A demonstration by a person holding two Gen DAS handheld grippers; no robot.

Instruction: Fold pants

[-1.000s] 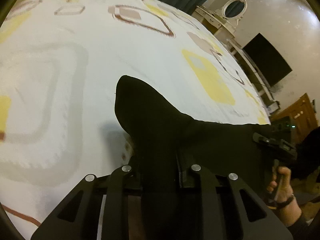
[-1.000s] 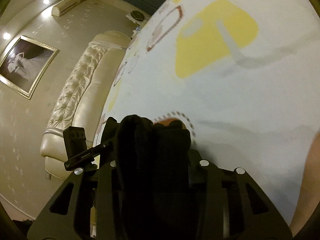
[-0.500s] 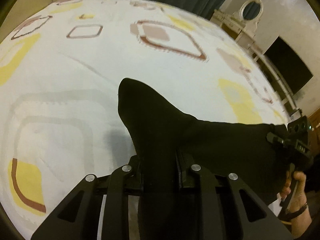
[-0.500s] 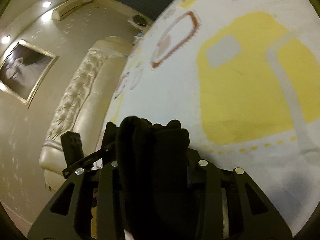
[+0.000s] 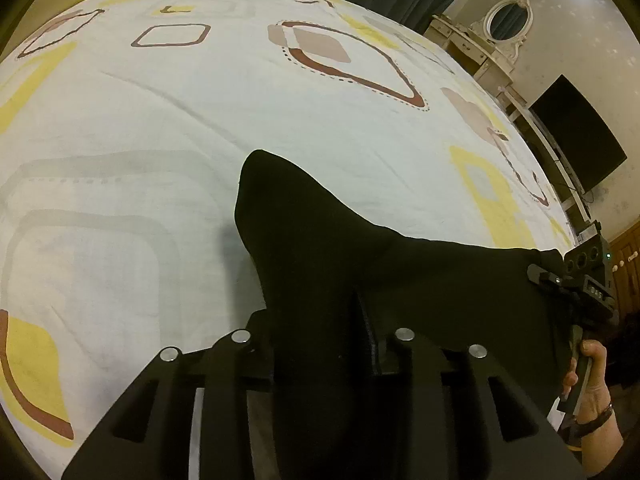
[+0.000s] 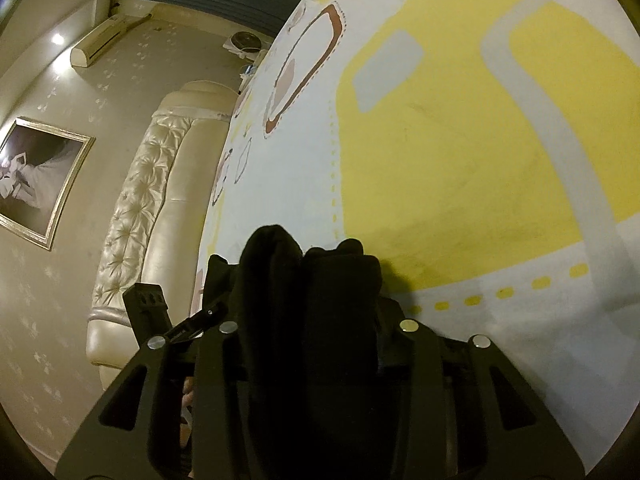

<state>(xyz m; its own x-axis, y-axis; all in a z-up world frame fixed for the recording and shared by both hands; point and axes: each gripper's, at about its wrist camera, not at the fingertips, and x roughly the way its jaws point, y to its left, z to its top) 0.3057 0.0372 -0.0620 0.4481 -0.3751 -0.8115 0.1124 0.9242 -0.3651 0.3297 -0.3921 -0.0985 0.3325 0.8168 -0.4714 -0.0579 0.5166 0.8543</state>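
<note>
Left tool (image 5: 320, 340) clamped on black pants (image 5: 400, 276), fabric stretched rightward to right tool (image 6: 316, 320), also clamped on a bunched edge. Pants held above patterned bed sheet (image 5: 200, 120) ahead of both tools.

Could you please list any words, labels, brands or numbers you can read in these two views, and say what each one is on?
None: no readable text shows in either view.
The black pants, patterned bedsheet, framed picture and dark screen carry no legible writing.
</note>
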